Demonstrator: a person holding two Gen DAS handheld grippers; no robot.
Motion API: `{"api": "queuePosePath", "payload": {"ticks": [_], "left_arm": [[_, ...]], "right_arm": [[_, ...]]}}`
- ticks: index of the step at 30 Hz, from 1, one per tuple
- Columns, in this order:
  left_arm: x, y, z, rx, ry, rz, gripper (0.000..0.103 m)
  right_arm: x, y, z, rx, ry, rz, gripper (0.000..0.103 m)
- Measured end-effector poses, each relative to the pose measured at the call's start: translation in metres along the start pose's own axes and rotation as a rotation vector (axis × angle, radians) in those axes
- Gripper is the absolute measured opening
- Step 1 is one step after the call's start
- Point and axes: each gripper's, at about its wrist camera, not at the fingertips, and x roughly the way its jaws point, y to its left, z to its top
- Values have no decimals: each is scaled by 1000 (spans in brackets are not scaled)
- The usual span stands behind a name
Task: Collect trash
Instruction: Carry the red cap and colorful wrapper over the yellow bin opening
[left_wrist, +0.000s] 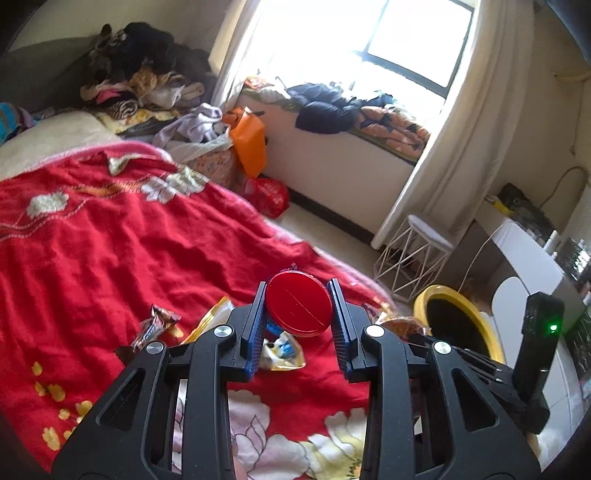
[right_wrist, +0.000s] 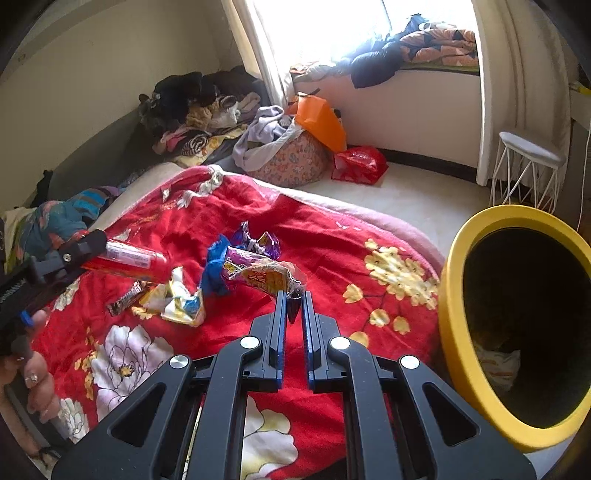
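Trash lies scattered on the red blanket (right_wrist: 207, 221); yellow-rimmed bin (right_wrist: 454, 280) stands at 3 o'clock of the bed in the right wrist view, mouth tilted toward the camera, something pale already at its bottom.

Left gripper (left_wrist: 298, 309): jaws narrowed on a red tube (left_wrist: 299, 308), clamped across its round end; the right wrist view shows the same tube (right_wrist: 129, 260) as a long cylinder sticking out of that gripper at 9 o'clock, clear of the blanket. Judgement: rigid, light, smooth-walled, so it may slip or swing if gripped only near one end.

Right gripper (right_wrist: 293, 299): jaws nearly together, pinching the dark corner of a snack packet (right_wrist: 264, 277), which hangs from the tips toward 11 o'clock. Judgement: film packet, very light, crinkly, limp; a corner or sealed seam is the sound place to take it, and it will flop on release.

Left on the blanket, around 10 o'clock of the right gripper:
- blue crumpled scrap (right_wrist: 216, 269), soft
- purple wrapper (right_wrist: 264, 242)
- gold-and-white foil wrapper (right_wrist: 181, 299)
- dark bar wrapper (right_wrist: 127, 297)

All judged weightless and slippery; pinch at a raised fold, not flat against the fabric, or the blanket's pile may come up too.

Both held items look ready for the bin.
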Motion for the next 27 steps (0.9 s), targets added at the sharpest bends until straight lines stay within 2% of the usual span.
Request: {"api": "queuePosePath", "payload": {"ticks": [13, 27], "left_arm": [[-32, -16, 17, 4, -67, -50, 25], [-32, -57, 12, 54, -55, -138, 25]], "right_arm": [[-42, -17, 4, 22, -80, -28, 8], [-76, -46, 3, 81, -144, -86, 8]]}}
